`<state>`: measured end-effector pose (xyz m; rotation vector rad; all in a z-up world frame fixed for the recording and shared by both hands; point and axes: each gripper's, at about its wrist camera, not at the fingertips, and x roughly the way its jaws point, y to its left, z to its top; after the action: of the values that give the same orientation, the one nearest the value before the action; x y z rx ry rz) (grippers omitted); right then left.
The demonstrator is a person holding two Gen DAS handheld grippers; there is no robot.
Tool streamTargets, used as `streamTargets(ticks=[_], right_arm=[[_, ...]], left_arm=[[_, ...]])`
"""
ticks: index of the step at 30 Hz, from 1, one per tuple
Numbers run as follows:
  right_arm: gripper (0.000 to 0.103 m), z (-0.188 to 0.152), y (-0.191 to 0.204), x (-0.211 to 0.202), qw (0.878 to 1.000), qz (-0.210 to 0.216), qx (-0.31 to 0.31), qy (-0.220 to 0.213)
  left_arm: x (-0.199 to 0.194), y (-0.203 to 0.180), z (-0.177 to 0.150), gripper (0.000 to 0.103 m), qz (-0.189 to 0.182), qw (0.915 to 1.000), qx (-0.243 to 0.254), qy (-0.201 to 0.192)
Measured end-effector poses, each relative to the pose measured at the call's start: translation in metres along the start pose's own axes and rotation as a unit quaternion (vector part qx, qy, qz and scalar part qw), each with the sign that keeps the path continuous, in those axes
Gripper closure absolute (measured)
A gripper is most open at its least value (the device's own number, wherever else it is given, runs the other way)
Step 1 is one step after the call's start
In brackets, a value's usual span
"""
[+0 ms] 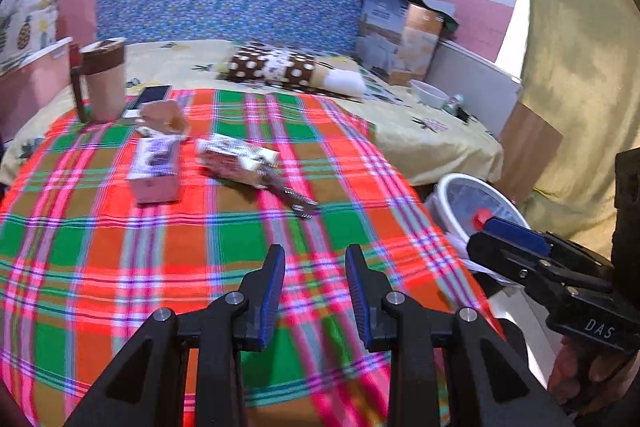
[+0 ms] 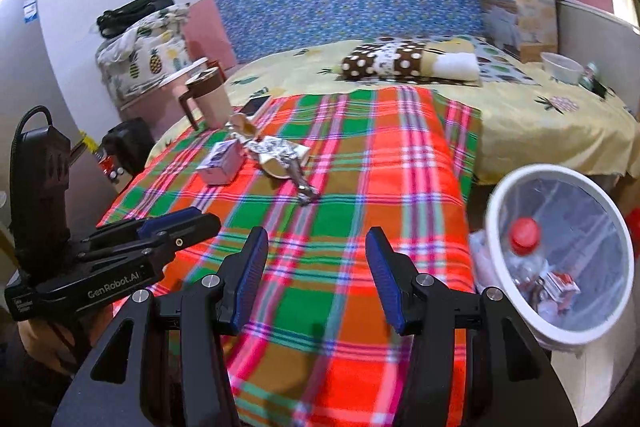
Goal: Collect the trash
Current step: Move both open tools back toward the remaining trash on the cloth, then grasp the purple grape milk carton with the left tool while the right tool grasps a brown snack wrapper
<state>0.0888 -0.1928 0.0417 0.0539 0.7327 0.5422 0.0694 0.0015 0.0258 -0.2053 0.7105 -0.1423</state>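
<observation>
While both my tools hang over the red-and-green plaid blanket (image 1: 224,251) on the bed, my left tool (image 1: 315,263) has a narrow empty gap and my right tool (image 2: 317,247) stands wide, also empty. The small white-and-purple cardboard box (image 1: 155,169) and the crumpled printed wrapper (image 1: 240,159) lie near each other on the blanket. Only my right view looks into the white round bin (image 2: 516,187) beside the bed, showing a red-capped clear bottle (image 2: 525,241).
</observation>
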Motion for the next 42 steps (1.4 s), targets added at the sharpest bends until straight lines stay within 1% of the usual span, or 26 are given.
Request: streamTargets(ticks=[3,9,15,19,21,25,26,32,33,36,38,42], right_arm=[[0.050,0.006,0.008,0.007,1.000,0.007,-0.009,0.002],[0.050,0.018,0.018,0.025,1.000,0.007,-0.020,0.010],[0.051,0.027,0.026,0.044,0.999,0.008,-0.036,0.022],[0.051,0.030,0.024,0.060,0.999,0.011,-0.037,0.033],[0.051,0.031,0.022,0.067,0.999,0.012,-0.036,0.039],[0.052,0.032,0.022,0.084,0.998,0.014,-0.036,0.054],[0.055,0.032,0.022,0.088,0.997,0.014,-0.037,0.058],[0.055,0.032,0.020,0.110,0.996,0.020,-0.038,0.081],[0.055,0.032,0.020,0.112,0.996,0.019,-0.039,0.083],[0.056,0.032,0.019,0.121,0.995,0.016,-0.040,0.090],[0.060,0.032,0.018,0.126,0.994,0.011,-0.043,0.097],[0.063,0.029,0.017,0.136,0.992,0.003,-0.046,0.113]], left_arm=[[-0.003,0.017,0.006,0.072,0.022,0.9997,-0.011,-0.004],[-0.003,0.046,0.020,0.072,0.048,0.9985,-0.022,-0.015],[0.011,0.075,0.038,0.071,0.079,0.9960,-0.038,-0.013],[0.027,0.094,0.048,0.062,0.092,0.9946,-0.047,-0.008],[0.036,0.102,0.052,0.061,0.099,0.9938,-0.050,-0.005],[0.055,0.114,0.056,0.055,0.106,0.9928,-0.055,0.006],[0.060,0.118,0.058,0.054,0.107,0.9926,-0.056,0.007],[0.083,0.130,0.063,0.053,0.122,0.9907,-0.058,0.016],[0.085,0.131,0.063,0.053,0.123,0.9906,-0.058,0.017],[0.094,0.136,0.065,0.046,0.119,0.9909,-0.059,0.022],[0.098,0.138,0.066,0.044,0.117,0.9911,-0.060,0.022],[0.099,0.135,0.067,0.044,0.117,0.9914,-0.054,0.022]])
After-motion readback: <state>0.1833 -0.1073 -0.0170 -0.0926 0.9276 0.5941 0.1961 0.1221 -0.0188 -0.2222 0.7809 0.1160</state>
